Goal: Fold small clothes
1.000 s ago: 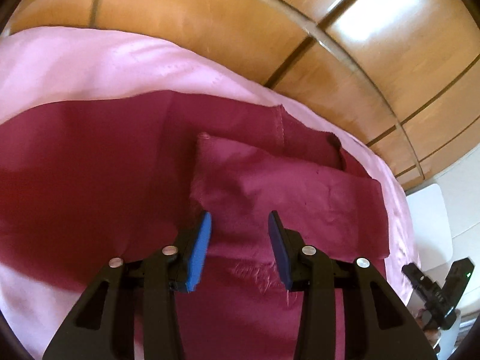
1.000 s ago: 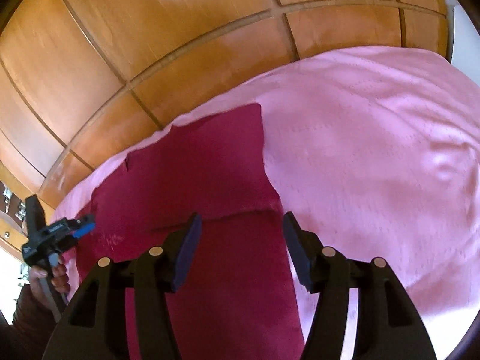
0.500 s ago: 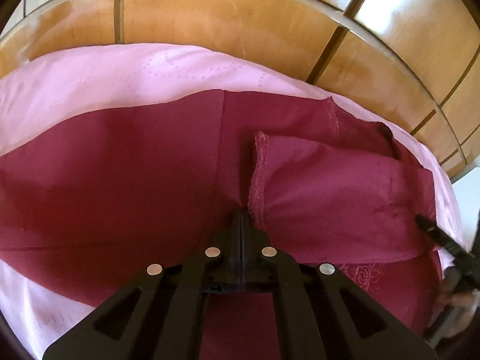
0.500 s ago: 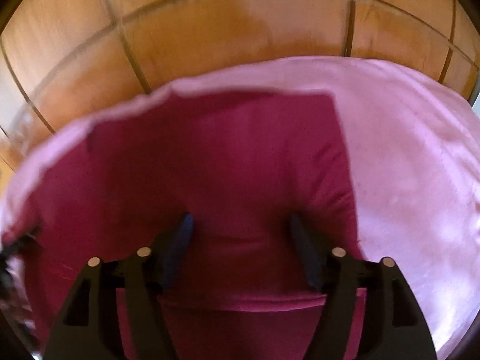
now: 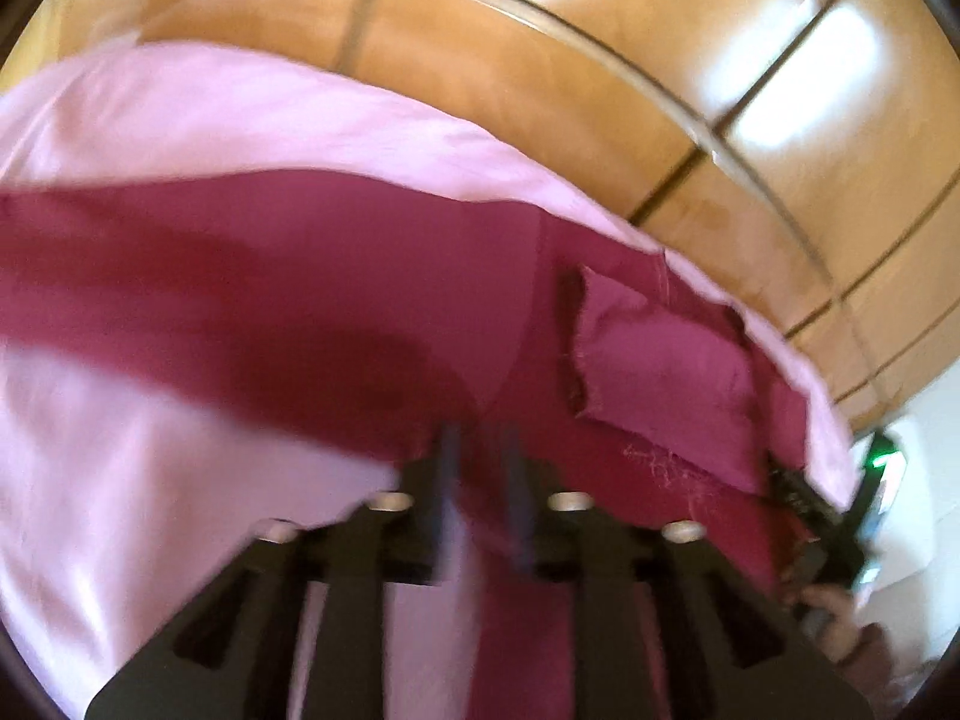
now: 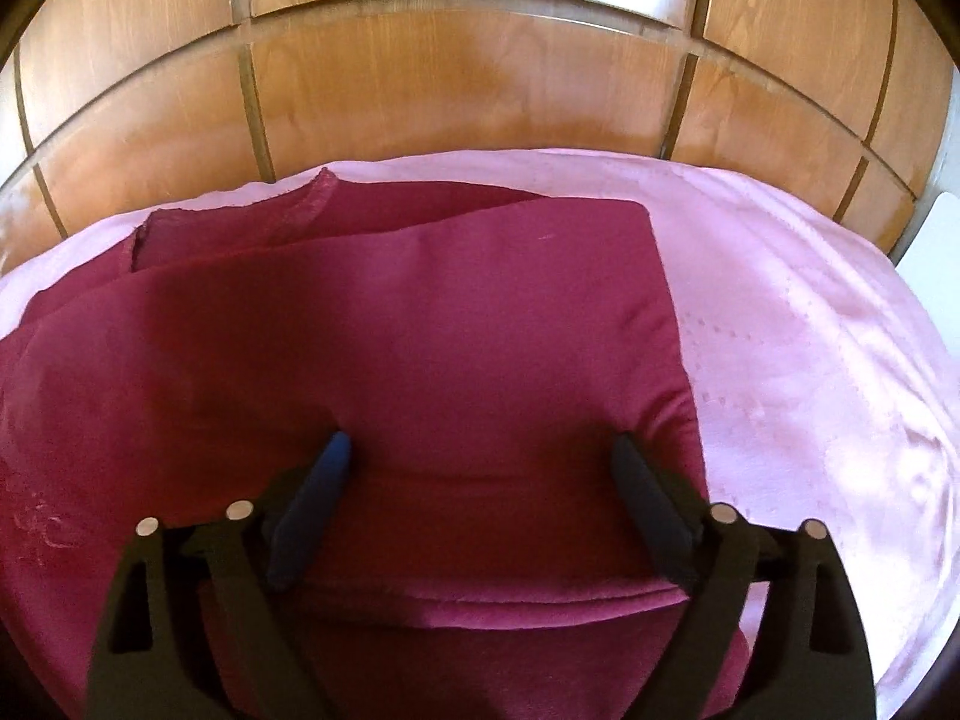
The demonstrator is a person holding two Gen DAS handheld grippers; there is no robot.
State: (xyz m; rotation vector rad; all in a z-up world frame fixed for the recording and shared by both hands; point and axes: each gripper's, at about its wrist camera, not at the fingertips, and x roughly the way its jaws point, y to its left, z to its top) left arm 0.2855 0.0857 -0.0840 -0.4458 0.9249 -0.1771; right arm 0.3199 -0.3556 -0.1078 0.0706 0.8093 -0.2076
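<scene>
A dark red garment (image 5: 336, 300) lies spread on a pink sheet (image 5: 180, 120), with one sleeve (image 5: 660, 372) folded over its body. My left gripper (image 5: 481, 450) hovers at the garment's near edge in a blurred view. Its jaws are opening, and a strip of the red cloth lies between them without being pinched. In the right wrist view the garment (image 6: 420, 312) has a layer folded over, its hem running just below the fingers. My right gripper (image 6: 481, 444) sits low over that fold, its jaws opening wide, with cloth bulging between them but not clamped.
Glossy wooden panels (image 6: 450, 90) rise right behind the bed. The pink sheet (image 6: 810, 330) stretches bare to the right of the garment. In the left wrist view the right gripper (image 5: 840, 516) and the hand (image 5: 834, 606) holding it show at the far right, beside a white object (image 5: 918, 480).
The left gripper shut at the sleeve's edge, then swung left along the garment, and its jaws have parted. The right gripper dropped closer to the folded cloth, and its jaws spread wider.
</scene>
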